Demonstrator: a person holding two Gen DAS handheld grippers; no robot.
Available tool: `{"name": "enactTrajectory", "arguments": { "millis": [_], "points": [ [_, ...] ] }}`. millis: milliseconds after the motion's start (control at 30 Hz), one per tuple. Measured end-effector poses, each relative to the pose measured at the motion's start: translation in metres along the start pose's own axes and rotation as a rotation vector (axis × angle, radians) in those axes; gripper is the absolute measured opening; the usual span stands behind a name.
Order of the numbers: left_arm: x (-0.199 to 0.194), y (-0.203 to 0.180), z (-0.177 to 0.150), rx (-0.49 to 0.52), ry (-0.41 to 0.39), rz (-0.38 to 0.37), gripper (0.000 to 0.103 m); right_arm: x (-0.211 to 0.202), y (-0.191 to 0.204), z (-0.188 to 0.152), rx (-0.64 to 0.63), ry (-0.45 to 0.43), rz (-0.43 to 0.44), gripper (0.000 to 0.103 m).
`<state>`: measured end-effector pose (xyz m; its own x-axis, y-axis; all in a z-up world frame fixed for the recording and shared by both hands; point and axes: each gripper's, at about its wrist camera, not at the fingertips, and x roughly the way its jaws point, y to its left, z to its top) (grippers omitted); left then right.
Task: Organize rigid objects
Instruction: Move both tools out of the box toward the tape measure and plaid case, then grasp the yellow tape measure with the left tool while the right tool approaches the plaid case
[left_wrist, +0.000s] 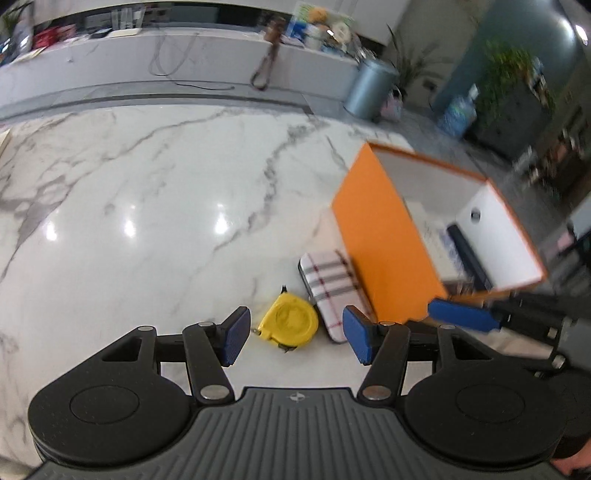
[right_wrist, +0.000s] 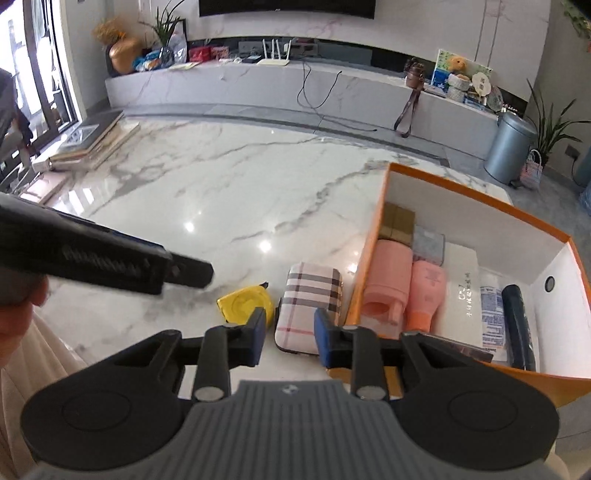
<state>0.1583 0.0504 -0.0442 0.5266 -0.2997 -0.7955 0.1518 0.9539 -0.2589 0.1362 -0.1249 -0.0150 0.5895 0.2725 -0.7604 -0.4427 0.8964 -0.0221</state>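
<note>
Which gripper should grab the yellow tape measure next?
Probably left: the left gripper stands open with the tape measure framed between its fingers. The right gripper lines up with the plaid case instead.

Marble floor (right_wrist: 221, 177), grey bin (right_wrist: 509, 147), window (right_wrist: 40, 74)

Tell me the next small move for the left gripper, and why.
Probably ease the left gripper down over the yellow tape measure. It lies on the marble top outside the orange box, right ahead between the open jaws, which are not yet touching it.
</note>
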Motion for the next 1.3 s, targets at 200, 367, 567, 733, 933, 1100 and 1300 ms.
{"name": "enactTrajectory", "arguments": {
  "millis": [200,367,567,733,933,1100,1300],
  "points": [
    [0.019,-0.008,0.003,0.132,0.053,0.01,0.067,0.019,0.008,0.007,-0.109,0.043,-0.021,0.028],
    [0.029,-0.008,0.008,0.248,0.085,0.003,0.067,0.038,0.012,0.015,-0.228,0.083,-0.037,0.028],
    [0.045,-0.003,0.001,0.348,0.159,-0.041,0.068,0.057,0.008,0.025,-0.314,0.12,-0.046,0.028],
    [0.061,-0.004,-0.004,0.389,0.202,-0.052,0.07,0.069,0.007,0.029,-0.374,0.152,-0.045,0.028],
    [0.076,-0.002,-0.004,0.395,0.23,-0.054,0.073,0.076,0.006,0.032,-0.403,0.161,-0.036,0.028],
    [0.086,-0.002,-0.002,0.401,0.226,-0.035,0.074,0.081,0.008,0.03,-0.429,0.162,-0.028,0.028],
    [0.102,-0.011,-0.002,0.445,0.238,-0.033,0.074,0.088,0.009,0.031,-0.452,0.171,-0.014,0.028]
  ]
}}
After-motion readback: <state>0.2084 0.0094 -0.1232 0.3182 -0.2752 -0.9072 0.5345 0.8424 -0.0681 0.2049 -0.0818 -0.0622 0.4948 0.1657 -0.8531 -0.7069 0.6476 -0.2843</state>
